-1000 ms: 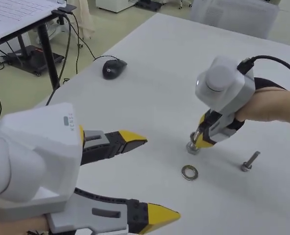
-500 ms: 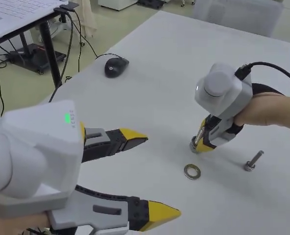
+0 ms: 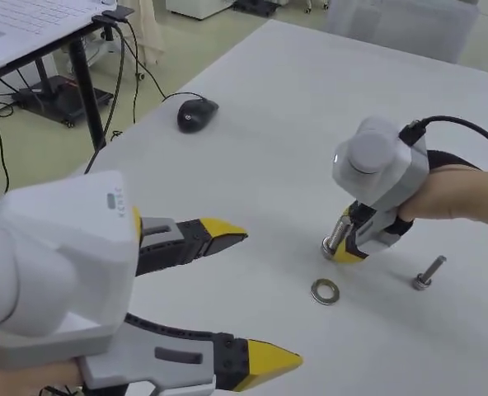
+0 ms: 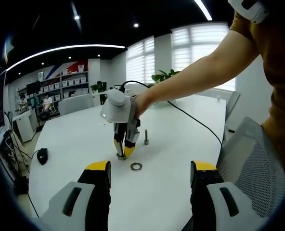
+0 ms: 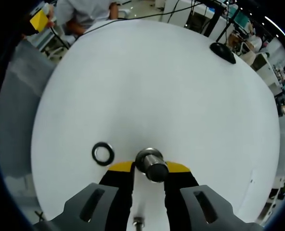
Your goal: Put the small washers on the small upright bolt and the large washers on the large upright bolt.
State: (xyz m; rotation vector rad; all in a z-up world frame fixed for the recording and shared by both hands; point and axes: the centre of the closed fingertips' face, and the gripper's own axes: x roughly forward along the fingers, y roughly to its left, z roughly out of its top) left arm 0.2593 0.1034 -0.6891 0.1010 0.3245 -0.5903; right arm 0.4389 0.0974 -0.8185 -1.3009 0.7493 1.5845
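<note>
The large bolt stands head-down on the white table, leaning a little, with my right gripper shut on its shaft. In the right gripper view the bolt's end sits between the yellow tips, and a large washer lies flat to its left. That washer rests just in front of the bolt. The small bolt stands tilted further right. My left gripper hovers open and holds nothing at the near left, pointing at the right gripper, the washer and the small bolt.
A black computer mouse lies near the table's left edge, its cable trailing off. A stand with a laptop is beyond that edge. A person's arm reaches in from the right, and grey chairs ring the table.
My right gripper has shifted slightly on the large bolt, and more of the shaft shows to its left. The washer, small bolt and left gripper keep their places.
</note>
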